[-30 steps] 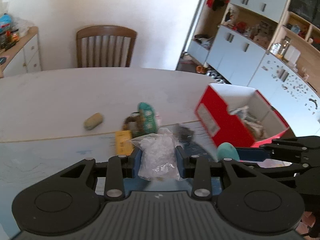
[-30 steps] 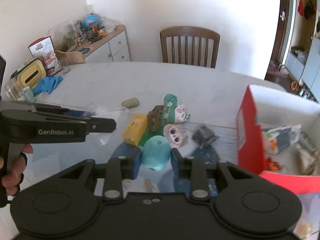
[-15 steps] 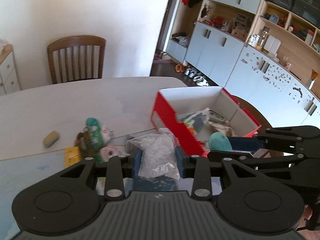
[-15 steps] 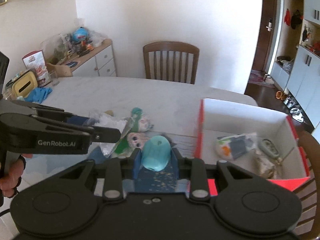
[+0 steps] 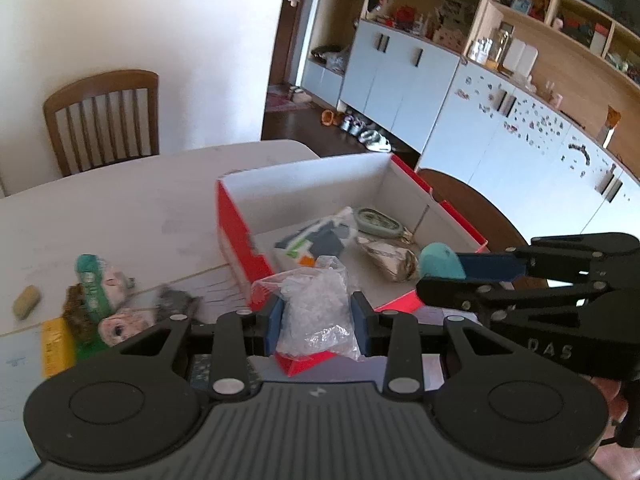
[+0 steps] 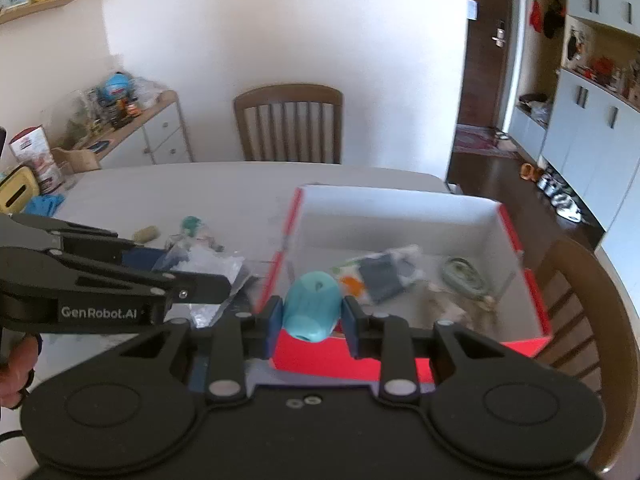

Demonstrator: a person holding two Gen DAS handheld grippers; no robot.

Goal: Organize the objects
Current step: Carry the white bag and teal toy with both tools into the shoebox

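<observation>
Left wrist view: left gripper (image 5: 317,318) clamped on a clear plastic bag (image 5: 316,312) w/ white bits inside, blue pads pressing both sides. Bag held up in air, just over the near corner of the red box (image 5: 236,232). Box open on the white table (image 5: 120,208), white inside, holding a printed packet (image 5: 316,238), an oval greenish thing (image 5: 378,222) and a crumpled wrapper (image 5: 388,260). At right, right gripper (image 5: 452,270) seen from the side, closed around a teal rounded object (image 5: 440,262), held above the near right edge of the box. Left of box, on table: green-and-face toys (image 5: 96,280), a grey small thing (image 5: 176,300), a yellow box (image 5: 58,346), a beige oval piece (image 5: 26,306) further left and apart. Wooden chair (image 5: 102,120) behind table.

Right wrist view: right gripper (image 6: 311,318) gripping the teal rounded object (image 6: 312,308) between blue pads, over the near red wall of the box (image 6: 508,216). Inside box, blurred: packet (image 6: 384,268) and oval thing (image 6: 462,272). At left, left gripper (image 6: 208,280) w/ the bag (image 6: 212,262) between its fingers, just beside the box's left wall. Hand (image 6: 20,364) visible at far left edge. Chair (image 6: 288,124) at far side of table (image 6: 200,188).
</observation>
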